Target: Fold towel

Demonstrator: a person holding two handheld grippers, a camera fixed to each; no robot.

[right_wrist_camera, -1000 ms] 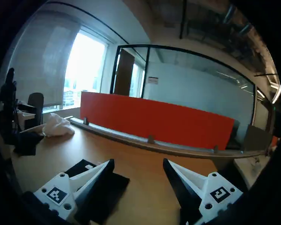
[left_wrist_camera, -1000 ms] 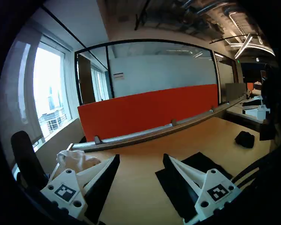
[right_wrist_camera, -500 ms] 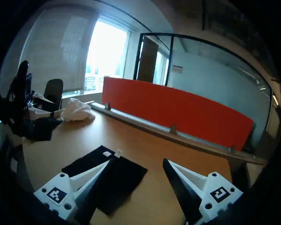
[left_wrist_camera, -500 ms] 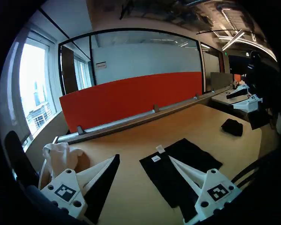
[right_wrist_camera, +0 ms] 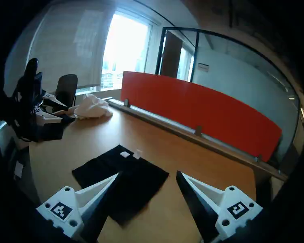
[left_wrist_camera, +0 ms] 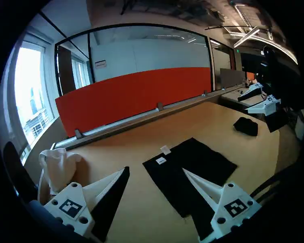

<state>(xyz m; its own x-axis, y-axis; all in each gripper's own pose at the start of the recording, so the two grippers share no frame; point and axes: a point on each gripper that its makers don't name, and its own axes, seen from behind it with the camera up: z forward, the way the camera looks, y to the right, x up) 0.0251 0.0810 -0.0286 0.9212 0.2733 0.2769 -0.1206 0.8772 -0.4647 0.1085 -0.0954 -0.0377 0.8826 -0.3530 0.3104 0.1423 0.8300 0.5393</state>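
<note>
black towel (left_wrist_camera: pixel 192 162) lay flat on the wooden table (left_wrist_camera: pixel 200 125), white cloth (left_wrist_camera: pixel 56 166) bunched up off to the left. left gripper (left_wrist_camera: pixel 154 169) and right gripper (right_wrist_camera: pixel 149 173) both had fingers spread wide.

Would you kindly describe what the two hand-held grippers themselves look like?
The left hand-held gripper and right hand-held gripper look alike: two wedge-shaped white fingers tapering to points, with black inner pads, and a square black-and-white tag near each finger's base.

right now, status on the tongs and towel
Left tongs, right tongs open, empty. Black towel flat on desk, not gripped. White cloth lies apart.
</note>
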